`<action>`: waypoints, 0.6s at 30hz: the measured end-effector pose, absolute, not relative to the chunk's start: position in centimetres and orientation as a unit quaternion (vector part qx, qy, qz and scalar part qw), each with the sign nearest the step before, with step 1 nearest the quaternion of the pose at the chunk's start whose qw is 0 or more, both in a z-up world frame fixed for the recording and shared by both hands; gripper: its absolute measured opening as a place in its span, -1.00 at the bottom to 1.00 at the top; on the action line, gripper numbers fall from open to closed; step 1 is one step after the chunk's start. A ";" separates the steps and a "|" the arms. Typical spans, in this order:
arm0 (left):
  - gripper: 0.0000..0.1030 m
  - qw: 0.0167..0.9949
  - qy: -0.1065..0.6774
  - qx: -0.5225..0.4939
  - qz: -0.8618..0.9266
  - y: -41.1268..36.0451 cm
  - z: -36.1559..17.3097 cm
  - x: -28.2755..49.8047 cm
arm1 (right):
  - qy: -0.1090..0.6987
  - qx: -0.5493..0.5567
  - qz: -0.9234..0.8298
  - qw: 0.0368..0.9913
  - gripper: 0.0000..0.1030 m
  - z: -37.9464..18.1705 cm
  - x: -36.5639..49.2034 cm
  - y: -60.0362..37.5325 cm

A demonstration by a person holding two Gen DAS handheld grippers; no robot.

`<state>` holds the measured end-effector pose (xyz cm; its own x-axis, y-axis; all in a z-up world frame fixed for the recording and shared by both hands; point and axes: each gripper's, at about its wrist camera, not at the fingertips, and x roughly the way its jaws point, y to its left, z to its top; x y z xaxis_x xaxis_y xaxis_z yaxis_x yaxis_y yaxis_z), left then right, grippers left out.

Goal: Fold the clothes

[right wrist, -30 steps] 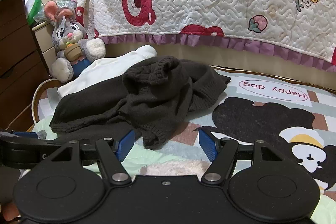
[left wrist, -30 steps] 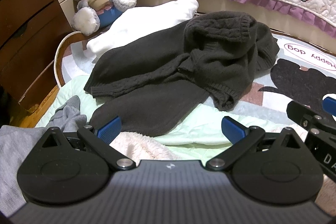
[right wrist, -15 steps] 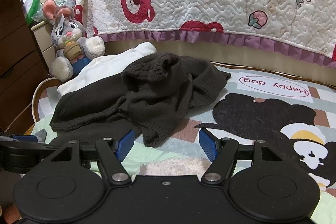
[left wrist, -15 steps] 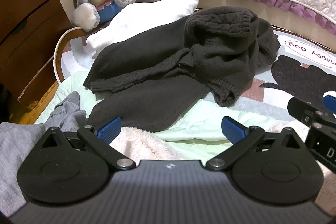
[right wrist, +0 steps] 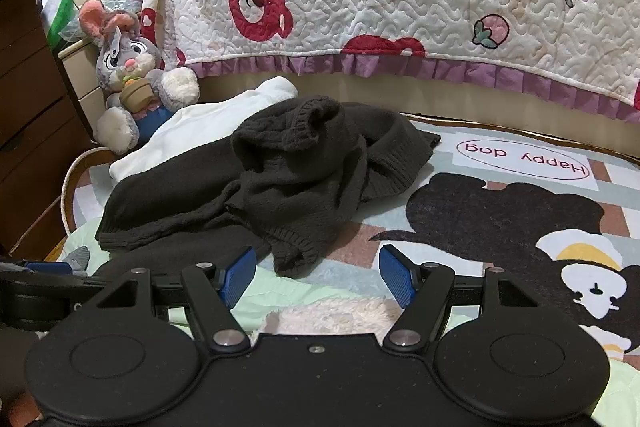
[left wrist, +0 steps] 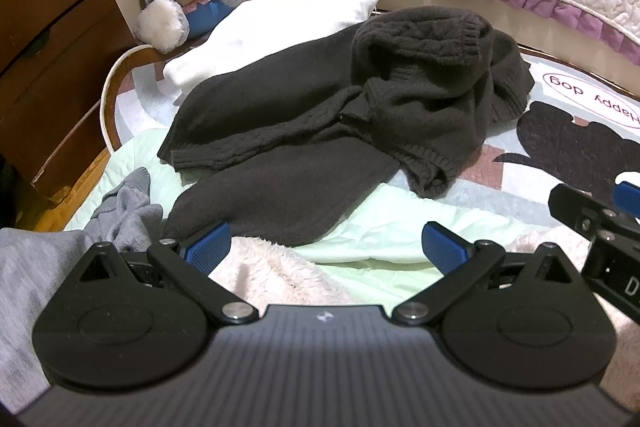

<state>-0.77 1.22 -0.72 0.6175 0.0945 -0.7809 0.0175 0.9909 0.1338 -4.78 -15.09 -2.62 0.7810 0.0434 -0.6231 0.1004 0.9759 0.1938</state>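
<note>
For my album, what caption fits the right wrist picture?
Open right claw hovers before a crumpled dark sweater on the bed, toy bunny watching.

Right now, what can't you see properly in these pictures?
- White garment: the dark sweater covers its near part, both views.
- Grey garment: cut off by the left wrist view's edge.
- Fluffy pink fabric: the left claw body hides most.
- Right claw: only a corner shows in the left wrist view.

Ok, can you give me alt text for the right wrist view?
A crumpled dark knit sweater lies on a cartoon-print bed cover, partly over a white garment. The open right tool hangs empty in front of it, with a plush rabbit at back left.
</note>
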 end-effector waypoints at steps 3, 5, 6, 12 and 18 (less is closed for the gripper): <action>1.00 0.896 0.440 0.059 0.022 1.5 -0.9 -0.6 | 0.332 0.110 -0.017 0.937 0.42 -2.7 -4.8 -15.0; 1.00 0.894 0.444 0.054 0.021 1.7 -1.2 -0.5 | 0.332 0.109 -0.018 0.937 0.42 -2.8 -4.9 -15.0; 1.00 0.893 0.446 0.051 0.021 1.8 -1.4 -0.4 | 0.332 0.109 -0.019 0.937 0.42 -2.8 -4.9 -15.0; 1.00 0.897 0.442 0.003 -0.013 2.9 -1.8 0.0 | 0.336 0.111 0.001 0.935 0.42 -2.6 -5.0 -14.8; 1.00 0.900 0.435 -0.019 -0.027 5.1 -2.9 1.6 | 0.304 0.164 0.064 0.936 0.42 -2.3 -6.0 -17.9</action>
